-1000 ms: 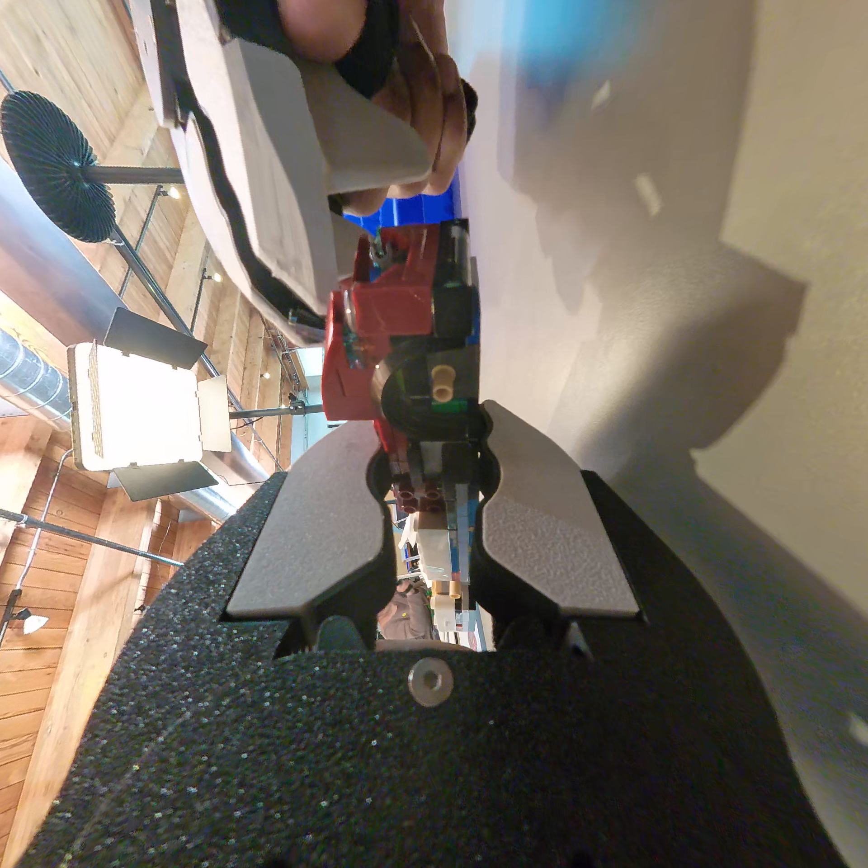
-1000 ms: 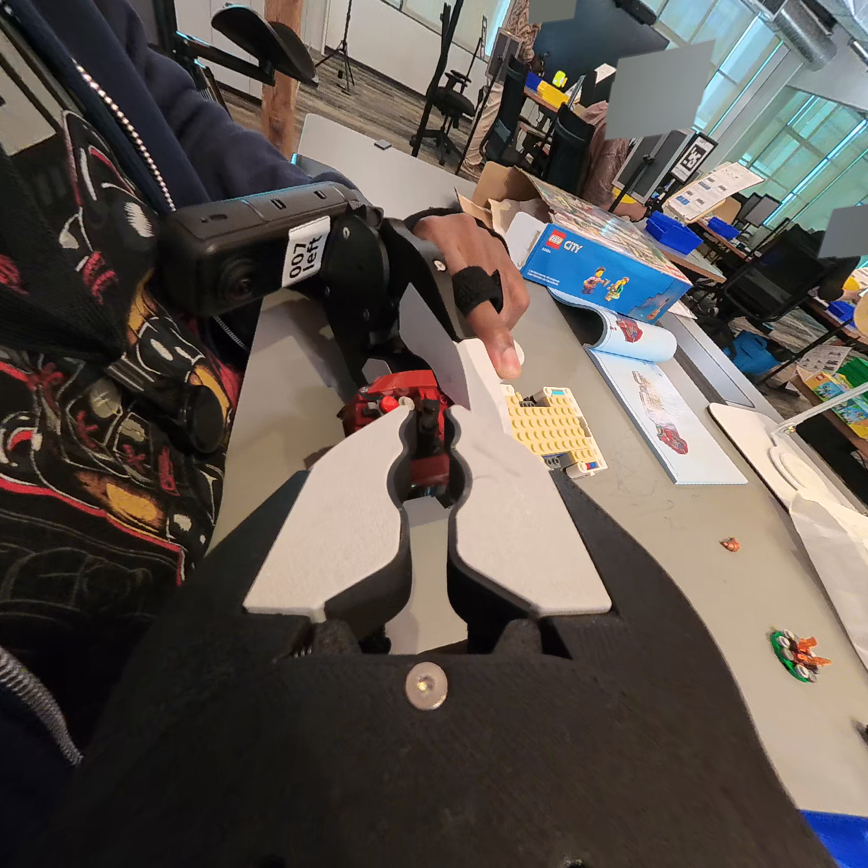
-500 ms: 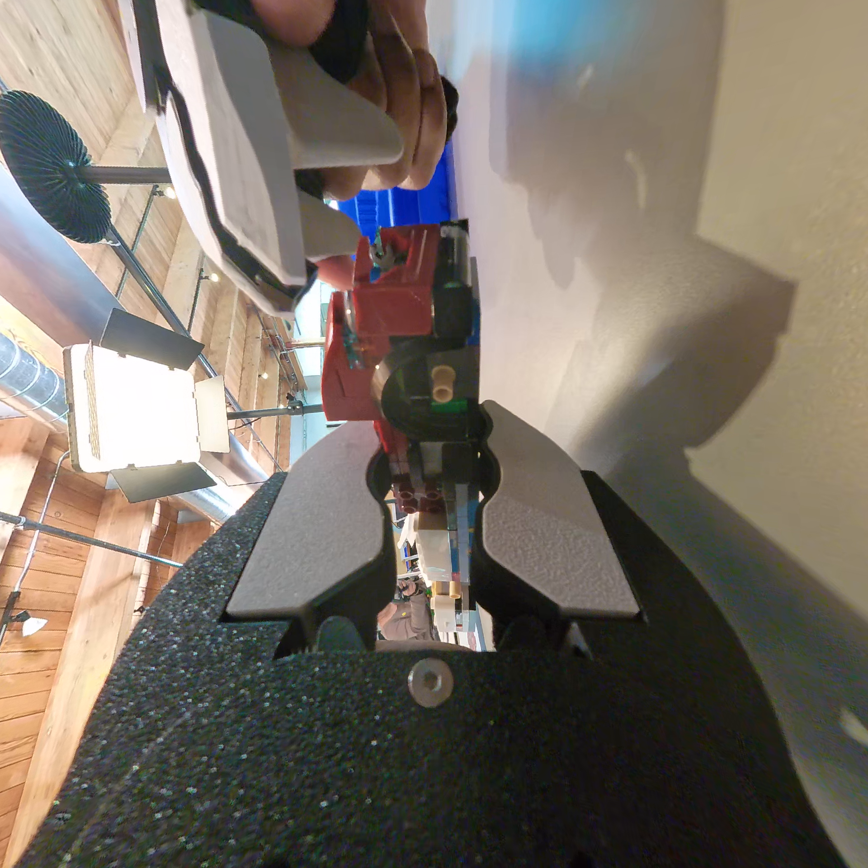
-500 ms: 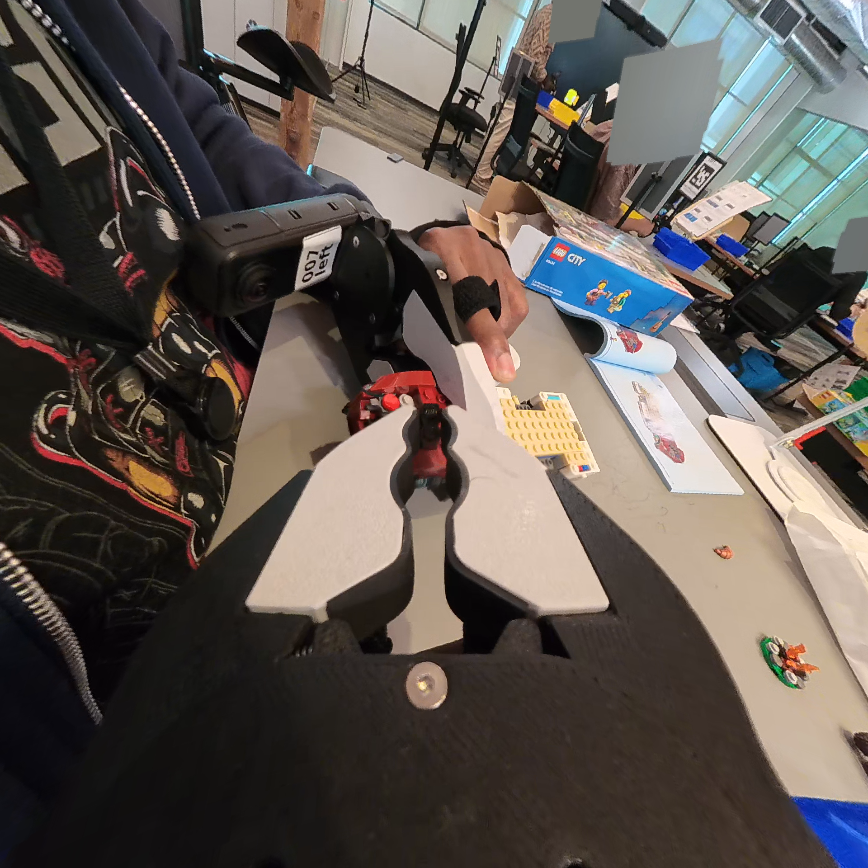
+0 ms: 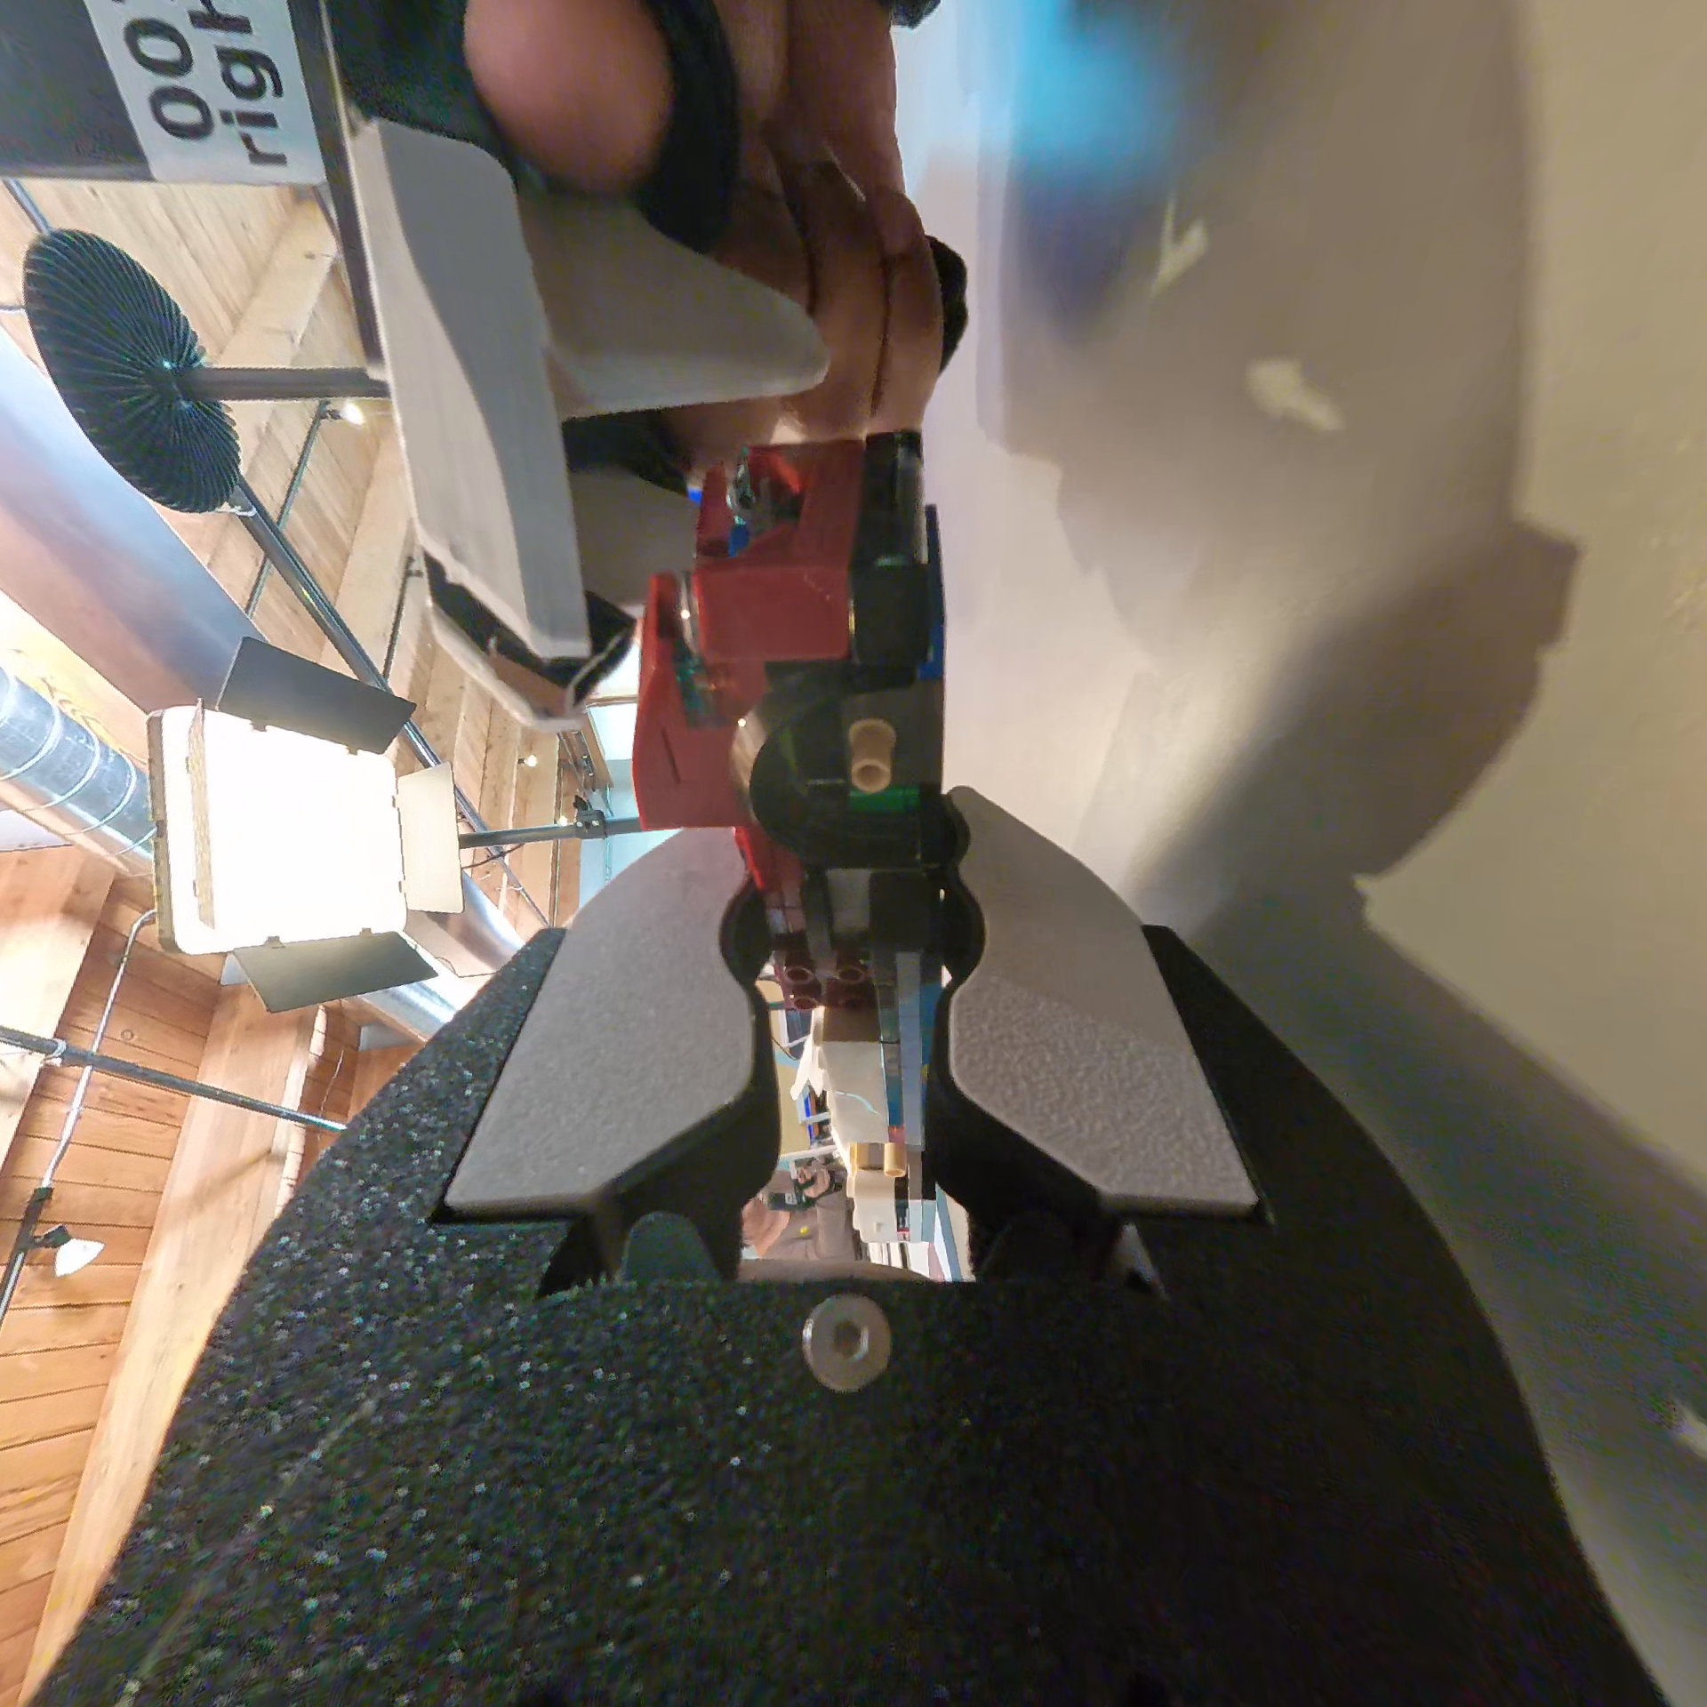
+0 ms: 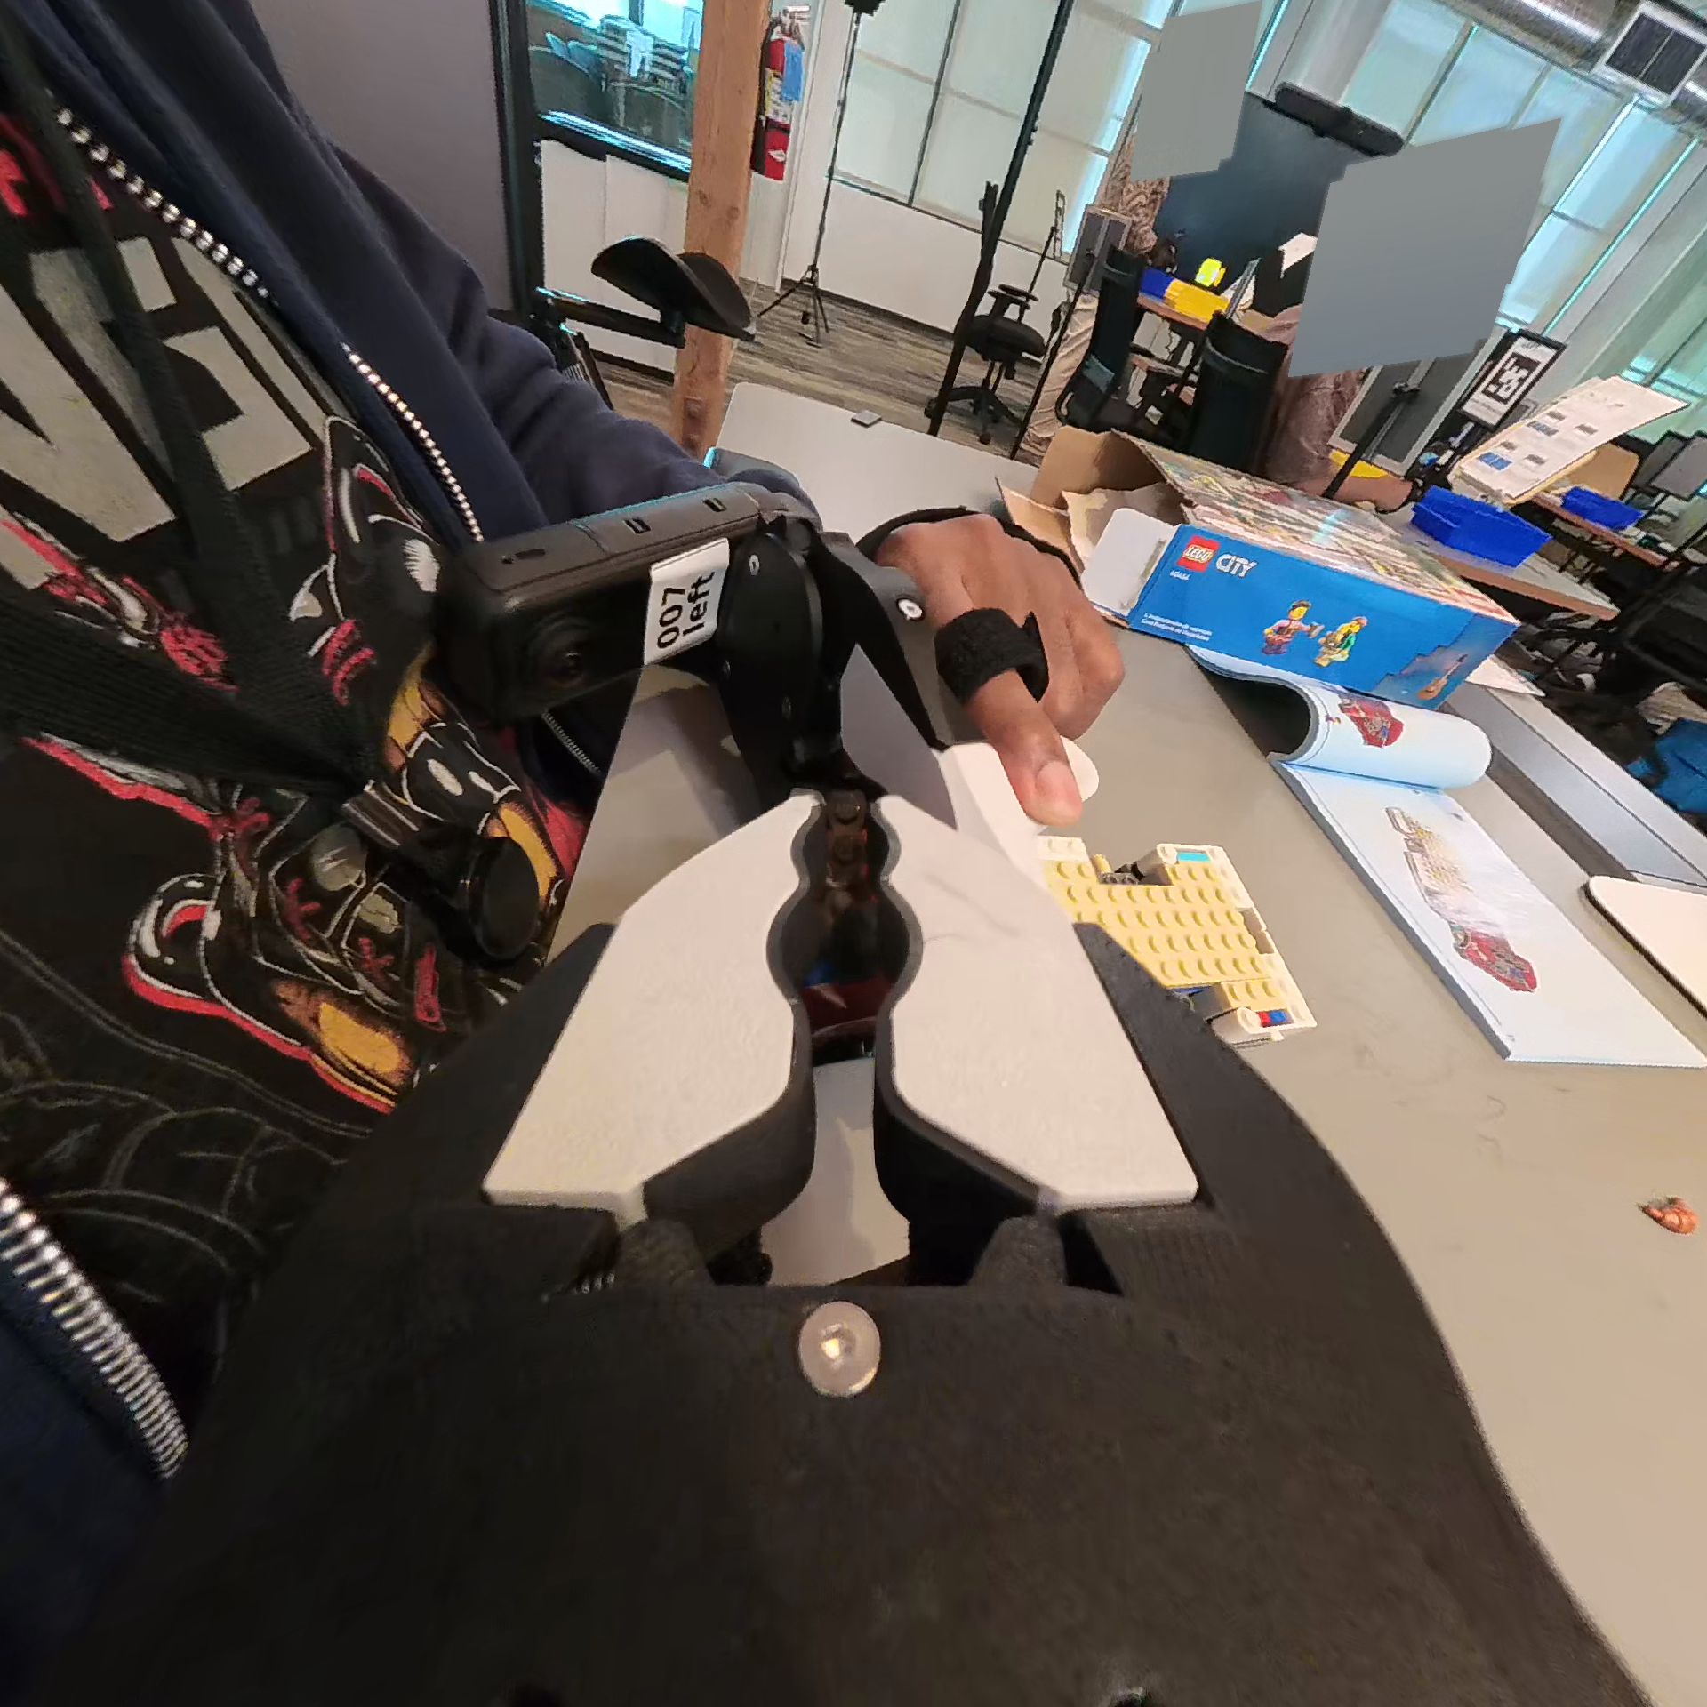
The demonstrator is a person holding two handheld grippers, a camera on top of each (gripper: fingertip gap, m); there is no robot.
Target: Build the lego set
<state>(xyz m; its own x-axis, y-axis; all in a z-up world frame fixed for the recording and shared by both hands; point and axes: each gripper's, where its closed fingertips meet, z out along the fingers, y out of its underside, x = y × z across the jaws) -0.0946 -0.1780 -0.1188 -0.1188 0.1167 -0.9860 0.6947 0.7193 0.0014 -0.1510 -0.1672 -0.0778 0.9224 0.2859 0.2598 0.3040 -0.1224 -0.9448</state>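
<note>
Left wrist view: jaws pinch the red-and-black brick model point(image 5: 813, 702); right jaws nip its top

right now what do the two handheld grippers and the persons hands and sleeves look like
Both grippers have pale grey, wavy-edged fingers on speckled black bodies with a silver screw. The left gripper carries a black camera with a white sticker. A black strap wraps one finger of the left hand. The person wears a navy zip hoodie over a black printed shirt.
</note>
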